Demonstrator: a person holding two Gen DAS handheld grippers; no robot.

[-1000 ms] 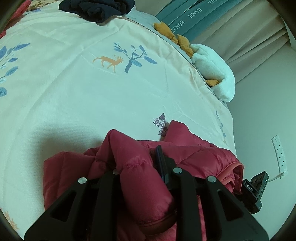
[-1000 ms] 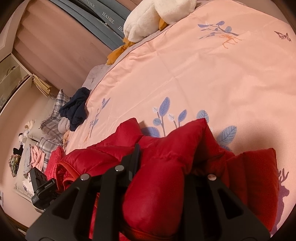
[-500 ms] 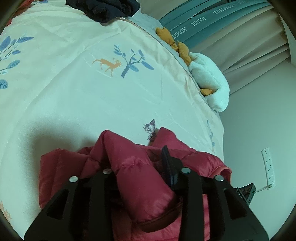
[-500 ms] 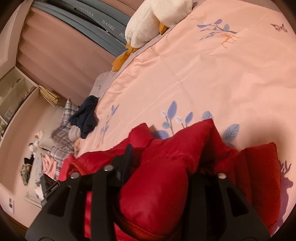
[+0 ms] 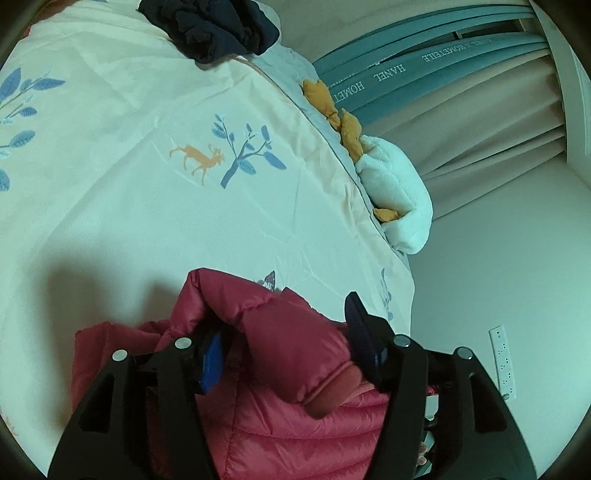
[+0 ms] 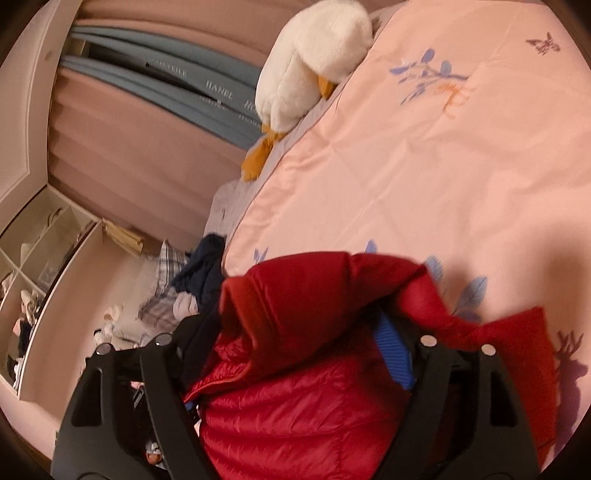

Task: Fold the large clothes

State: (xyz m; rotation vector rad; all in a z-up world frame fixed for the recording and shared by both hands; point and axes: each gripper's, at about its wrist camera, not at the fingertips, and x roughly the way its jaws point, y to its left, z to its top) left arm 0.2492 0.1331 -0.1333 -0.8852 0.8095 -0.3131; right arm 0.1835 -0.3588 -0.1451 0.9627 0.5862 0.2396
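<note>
A: So, tongs first, quick.

B: Left tongs have just been spreading apart. A puffy fold of the red down jacket sits between the blue pads, but there's a gap at the right pad, so it's let go, nothing pinched.

A: Right one?

B: Right tongs same story, jaws have just been widening and now stand wide. A hump of the jacket bulges up between them; the blue pad on the right side is bare, with the fabric draped over its tip. Not clamped either.

A: Where's the jacket?

B: On the bed, lying bunched on the pale printed duvet near its edge, right under both tongs. An elastic cuff pokes out toward the left camera.

A: Anything else around?

B: Deer and tree print on the duvet farther up. Dark navy garment heaped at the far end of the bed. White plush duck with orange feet lying along the bed's side edge, next to curtains. Teal rolled mats with lettering behind it. Wall socket strip low on the wall. Right view also shows a shelf unit and a plaid pillow past the bed; that part is blurry.
</note>
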